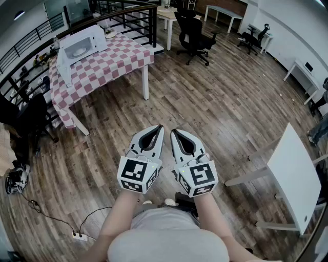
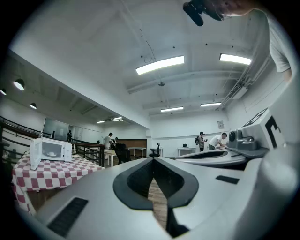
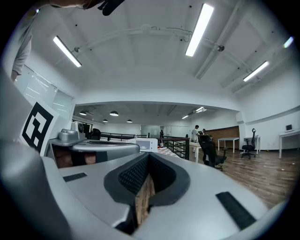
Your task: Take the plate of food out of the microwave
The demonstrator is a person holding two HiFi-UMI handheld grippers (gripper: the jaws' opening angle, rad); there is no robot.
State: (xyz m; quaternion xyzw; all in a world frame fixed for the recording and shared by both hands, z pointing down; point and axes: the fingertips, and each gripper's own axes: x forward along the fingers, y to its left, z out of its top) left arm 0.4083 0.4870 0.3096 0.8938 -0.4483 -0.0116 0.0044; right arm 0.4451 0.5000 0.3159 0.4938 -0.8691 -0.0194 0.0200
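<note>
A white microwave (image 1: 82, 45) stands far off on a red-and-white checkered table (image 1: 110, 64), its door (image 1: 63, 67) swung open to the left. A pale plate (image 1: 79, 51) shows inside it; what lies on the plate is too small to tell. My left gripper (image 1: 159, 127) and right gripper (image 1: 173, 131) are held side by side over the wooden floor, level, well short of the table. Both are shut with nothing between the jaws. The left gripper view has the microwave (image 2: 50, 150) at its left beyond the closed tips (image 2: 152, 159). The right gripper view shows it (image 3: 146, 144) small above the tips (image 3: 148, 154).
A black railing (image 1: 123, 15) runs behind the checkered table. Black office chairs (image 1: 192, 33) stand at the back. A white table (image 1: 294, 176) is at the right. A power strip with cable (image 1: 79, 236) lies on the floor at lower left. People (image 2: 213, 140) stand far away.
</note>
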